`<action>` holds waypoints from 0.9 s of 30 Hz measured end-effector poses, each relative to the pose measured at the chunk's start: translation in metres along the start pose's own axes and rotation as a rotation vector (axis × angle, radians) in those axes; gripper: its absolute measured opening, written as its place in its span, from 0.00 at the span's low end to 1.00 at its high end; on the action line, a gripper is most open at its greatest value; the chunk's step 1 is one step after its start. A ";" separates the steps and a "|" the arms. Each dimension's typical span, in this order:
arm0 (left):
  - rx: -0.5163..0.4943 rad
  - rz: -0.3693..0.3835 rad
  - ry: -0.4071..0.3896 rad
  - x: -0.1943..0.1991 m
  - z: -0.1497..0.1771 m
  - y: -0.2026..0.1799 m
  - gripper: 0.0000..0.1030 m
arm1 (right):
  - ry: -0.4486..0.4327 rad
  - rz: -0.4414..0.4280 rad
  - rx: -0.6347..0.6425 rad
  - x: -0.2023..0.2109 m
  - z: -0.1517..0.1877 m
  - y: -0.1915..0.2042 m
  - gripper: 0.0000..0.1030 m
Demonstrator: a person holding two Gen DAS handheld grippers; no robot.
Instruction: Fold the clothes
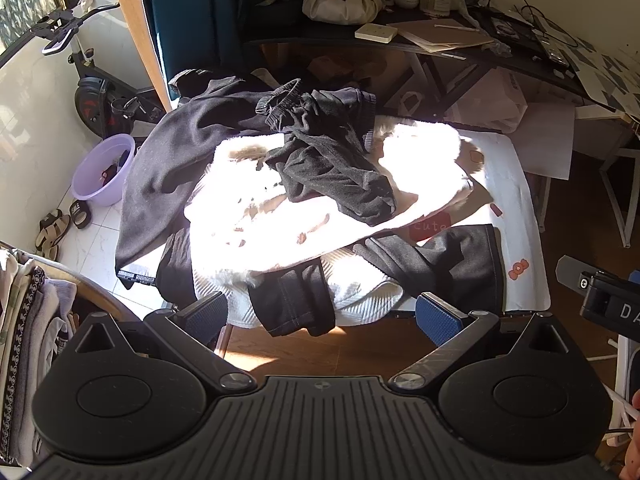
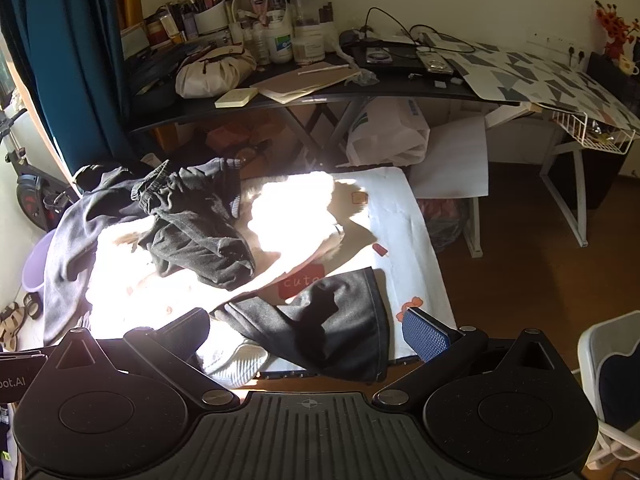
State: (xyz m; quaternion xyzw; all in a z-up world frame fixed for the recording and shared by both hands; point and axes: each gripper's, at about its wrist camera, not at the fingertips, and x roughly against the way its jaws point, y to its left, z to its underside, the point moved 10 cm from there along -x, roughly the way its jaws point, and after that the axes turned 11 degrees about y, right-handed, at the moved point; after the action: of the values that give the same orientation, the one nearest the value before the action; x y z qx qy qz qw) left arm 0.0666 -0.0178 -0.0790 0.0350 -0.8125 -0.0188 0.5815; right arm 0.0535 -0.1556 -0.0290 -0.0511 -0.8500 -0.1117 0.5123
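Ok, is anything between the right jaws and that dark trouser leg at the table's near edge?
Nothing visible. The right gripper is open, with the trouser leg lying directly ahead between its jaws, over the table's near edge.

A purple basin [image 1: 105,169] and sandals [image 1: 51,229] are seen on the tiled floor; a cream pouch [image 2: 214,72] is set on the cluttered counter [image 2: 360,90].

- Left gripper [image 1: 322,314]: jaws spread wide, nothing between them, positioned at the near edge of the clothes pile.
- Small table [image 1: 528,216]: white patterned cover, loaded with unfolded garments.
- White fleece garment [image 1: 288,224]: mid-pile, overexposed by sunlight.
- Crumpled dark trousers [image 1: 328,152]: lying on the fleece.
- Black garment [image 1: 176,168]: draped over the table's left edge.
- Purple basin [image 1: 102,170]: on the tiled floor, left of the table.
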 end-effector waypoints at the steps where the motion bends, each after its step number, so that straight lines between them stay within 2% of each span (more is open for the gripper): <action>1: 0.001 -0.001 0.000 0.000 0.000 -0.001 0.99 | 0.000 -0.001 0.000 0.000 0.000 -0.001 0.99; 27: 0.013 0.026 0.024 -0.004 0.013 -0.046 0.99 | 0.019 0.014 0.015 -0.003 0.005 -0.045 0.99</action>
State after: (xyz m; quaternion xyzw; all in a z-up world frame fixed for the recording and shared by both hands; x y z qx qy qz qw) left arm 0.0567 -0.0633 -0.0901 0.0284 -0.8060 -0.0054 0.5912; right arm 0.0410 -0.1978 -0.0399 -0.0522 -0.8455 -0.1024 0.5215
